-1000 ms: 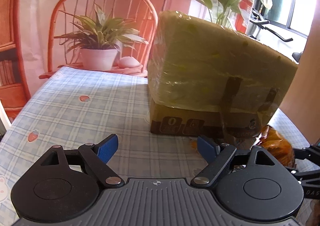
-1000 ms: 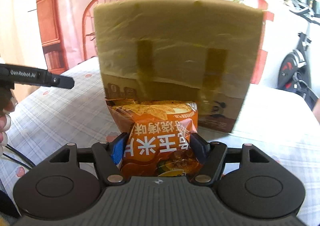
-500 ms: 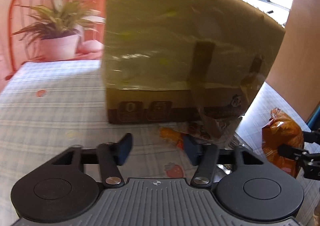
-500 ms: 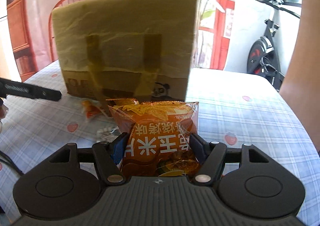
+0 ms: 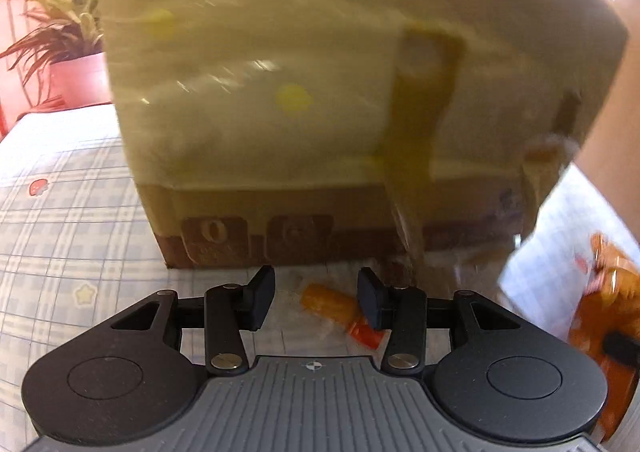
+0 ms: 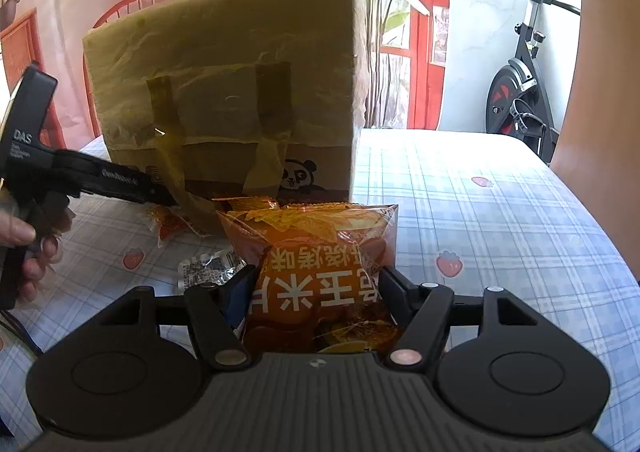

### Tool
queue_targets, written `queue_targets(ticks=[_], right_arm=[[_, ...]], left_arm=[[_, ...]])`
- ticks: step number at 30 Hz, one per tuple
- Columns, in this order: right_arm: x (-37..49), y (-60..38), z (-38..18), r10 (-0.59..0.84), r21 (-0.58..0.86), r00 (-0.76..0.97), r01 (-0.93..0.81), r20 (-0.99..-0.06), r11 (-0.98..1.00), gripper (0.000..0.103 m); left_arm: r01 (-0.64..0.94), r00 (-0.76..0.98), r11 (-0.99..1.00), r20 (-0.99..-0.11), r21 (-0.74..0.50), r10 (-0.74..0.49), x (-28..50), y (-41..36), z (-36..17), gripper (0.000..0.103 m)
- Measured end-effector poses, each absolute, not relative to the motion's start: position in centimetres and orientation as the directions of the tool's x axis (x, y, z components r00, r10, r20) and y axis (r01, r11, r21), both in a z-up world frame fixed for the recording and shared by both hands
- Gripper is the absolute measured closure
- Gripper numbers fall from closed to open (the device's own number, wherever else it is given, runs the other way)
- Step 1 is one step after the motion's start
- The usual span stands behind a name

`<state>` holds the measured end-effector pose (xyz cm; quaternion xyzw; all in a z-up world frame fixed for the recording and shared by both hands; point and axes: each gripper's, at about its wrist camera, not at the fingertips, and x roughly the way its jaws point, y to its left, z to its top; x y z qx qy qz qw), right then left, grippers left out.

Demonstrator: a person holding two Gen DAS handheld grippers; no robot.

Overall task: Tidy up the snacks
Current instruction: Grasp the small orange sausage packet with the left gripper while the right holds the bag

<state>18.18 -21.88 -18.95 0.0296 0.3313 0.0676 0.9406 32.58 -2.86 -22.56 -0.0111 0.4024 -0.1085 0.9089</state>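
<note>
A tall cardboard box (image 5: pixel 300 91) wrapped in yellowish film stands on the checked tablecloth (image 5: pixel 72 211). At its foot lies a small orange snack packet (image 5: pixel 332 302). My left gripper (image 5: pixel 316 288) hovers low over it with its jaws closing. The packet lies between the fingers, near the right one, and neither pad presses it. In the right wrist view my right gripper (image 6: pixel 316 284) is shut on an orange bag of corn chips (image 6: pixel 316 244), held up in front of the box (image 6: pixel 224 83). The left gripper (image 6: pixel 152 191) reaches in from the left there, over the small packet (image 6: pixel 168 221).
A silvery wrapper (image 6: pixel 208 268) lies on the cloth (image 6: pixel 500 211) beside the chip bag. A person's hand (image 6: pixel 24 244) grips the left tool. An exercise bike (image 6: pixel 520 91) stands beyond the table's right edge. A potted plant (image 5: pixel 60 35) sits behind the table.
My left gripper has moved forward and down toward the foot of the box, and its jaws have narrowed a lot. The right gripper still holds the chip bag and has shifted slightly.
</note>
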Motion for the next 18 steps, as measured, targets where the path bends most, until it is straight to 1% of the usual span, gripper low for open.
queue_targets(ticks=[2, 3, 4, 8, 12, 15, 18], right_arm=[[18.2, -22.0, -19.0, 0.146, 0.104, 0.772, -0.104, -0.619, 0.989, 0.035], [18.2, -22.1, -19.0, 0.145, 0.105, 0.772, -0.102, -0.619, 0.989, 0.035], [18.1, -22.1, -19.0, 0.145, 0.106, 0.772, -0.101, -0.619, 0.989, 0.035], [18.1, -22.0, -19.1, 0.148, 0.112, 0.771, -0.099, -0.62, 0.989, 0.035], [18.1, -21.9, -19.1, 0.155, 0.114, 0.77, -0.107, -0.618, 0.988, 0.035], [18.1, -21.8, -19.1, 0.158, 0.119, 0.77, -0.108, -0.619, 0.987, 0.035], [18.1, -21.6, -19.2, 0.163, 0.121, 0.769, -0.112, -0.618, 0.986, 0.035]], left_arm=[[0.207, 0.655, 0.972, -0.723, -0.11, -0.221, 31.9, -2.9, -22.7, 0.055], [0.213, 0.65, 0.97, -0.724, -0.118, -0.231, 31.6, -2.8, -22.8, 0.057], [0.215, 0.642, 0.969, -0.731, -0.121, -0.234, 31.3, -2.6, -22.9, 0.071], [0.221, 0.629, 0.964, -0.733, -0.15, -0.259, 30.1, -1.5, -23.1, 0.072], [0.247, 0.622, 0.957, -0.732, -0.151, -0.276, 28.5, -0.3, -23.1, 0.072], [0.271, 0.608, 0.947, -0.732, -0.175, -0.309, 27.5, 0.6, -23.1, 0.072], [0.272, 0.602, 0.946, -0.735, -0.178, -0.312, 26.8, 1.2, -22.8, 0.069]])
